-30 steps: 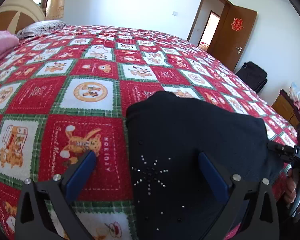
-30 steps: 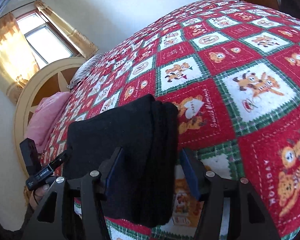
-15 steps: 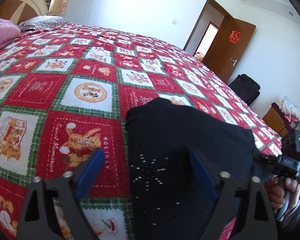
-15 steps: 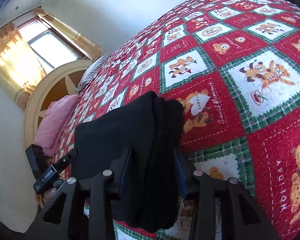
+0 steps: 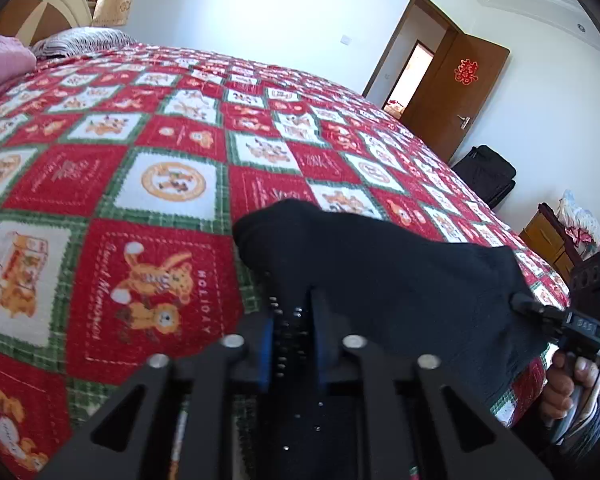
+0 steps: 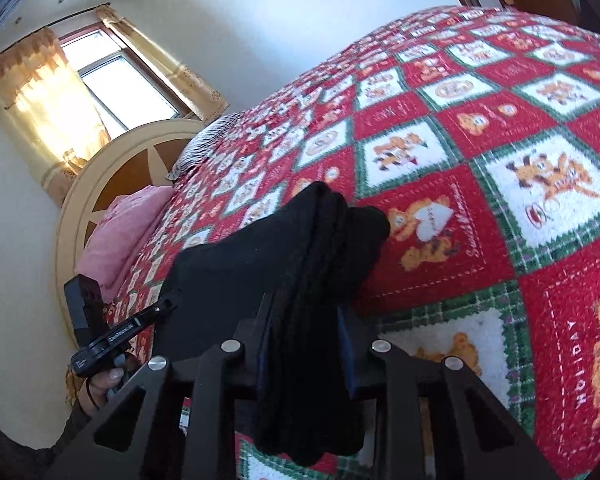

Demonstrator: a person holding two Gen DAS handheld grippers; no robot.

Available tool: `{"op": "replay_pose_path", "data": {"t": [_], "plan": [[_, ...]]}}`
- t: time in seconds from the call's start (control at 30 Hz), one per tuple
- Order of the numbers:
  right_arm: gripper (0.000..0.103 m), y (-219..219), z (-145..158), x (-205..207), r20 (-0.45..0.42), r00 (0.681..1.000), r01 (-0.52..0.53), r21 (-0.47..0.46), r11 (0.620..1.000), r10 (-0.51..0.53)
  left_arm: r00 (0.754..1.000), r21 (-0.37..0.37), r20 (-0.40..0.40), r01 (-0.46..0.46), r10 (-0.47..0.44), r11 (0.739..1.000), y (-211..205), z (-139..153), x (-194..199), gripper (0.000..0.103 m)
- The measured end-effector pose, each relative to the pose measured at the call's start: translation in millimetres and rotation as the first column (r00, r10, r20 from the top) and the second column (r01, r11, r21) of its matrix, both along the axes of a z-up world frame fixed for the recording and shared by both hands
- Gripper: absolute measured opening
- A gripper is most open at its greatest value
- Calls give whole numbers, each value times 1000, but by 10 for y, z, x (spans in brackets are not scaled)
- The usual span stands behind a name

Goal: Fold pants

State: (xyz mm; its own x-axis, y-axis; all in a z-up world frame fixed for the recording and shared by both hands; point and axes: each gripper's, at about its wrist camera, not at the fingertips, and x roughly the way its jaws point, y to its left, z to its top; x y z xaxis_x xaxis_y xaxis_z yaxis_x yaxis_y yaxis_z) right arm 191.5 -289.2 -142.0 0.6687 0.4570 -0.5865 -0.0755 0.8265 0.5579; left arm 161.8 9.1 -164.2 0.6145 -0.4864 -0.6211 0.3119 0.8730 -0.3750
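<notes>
On the near edge of the bed [image 5: 172,128], the black pants [image 5: 380,272] lie as a thick folded bundle on the red, white and green patchwork blanket [image 6: 500,200], and both grippers have hold of its near side. The left gripper [image 5: 292,344] has just been closing and now pinches the studded corner, cloth squeezed between its blue pads. The right gripper [image 6: 306,344] has also just been closing; its pads press on the stacked layers at the opposite corner, where the folded edges show as soft ridges. From either gripper the bundle stretches straight ahead toward the middle of the bed, its long axis running across between the two hands, so each hand sits at its own end and neither is nearer. The coming move probably turns on carrying these near corners forward over the far edge. The cloth looks heavy, matte and limp; the small metal studs glint near the left gripper. The blanket is fleecy, printed with bears.
</notes>
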Motion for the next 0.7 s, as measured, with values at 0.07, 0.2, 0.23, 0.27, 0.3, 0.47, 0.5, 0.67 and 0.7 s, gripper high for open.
{"op": "replay_pose_path", "data": {"t": [0.07,0.2,0.23,0.27,0.3,0.47,0.5,0.67,0.7], "plan": [[29,53,113,-24,25,1000,-8,-13,1000,8,1000,-20,6,-1,1,1000,39,42,-19,13],[28,222,341,49,58,997,-49,-44,998,51,999,-65,33,-16,19,998,183,187,-58,12],[28,261,387,87,65,996,-64,-51,997,67,999,-70,41,-24,26,997,225,219,-64,12],[28,333,440,167,71,993,-85,-61,995,90,998,-71,53,-37,41,997,285,260,-75,12],[28,374,461,217,73,992,-98,-64,993,102,996,-73,63,-55,60,996,362,300,-80,12],[27,864,559,760,92,975,-195,-85,977,202,981,-62,101,-161,167,985,793,425,-41,12],[27,1018,573,921,100,968,-222,-85,971,230,973,-52,110,-200,204,978,932,444,-27,12],[27,1711,505,1506,118,932,-336,-65,940,342,929,1,128,-350,347,937,1460,427,-10,12],[27,1861,461,1599,116,925,-357,-59,932,361,916,18,132,-385,380,923,1581,402,-6,12]]}}
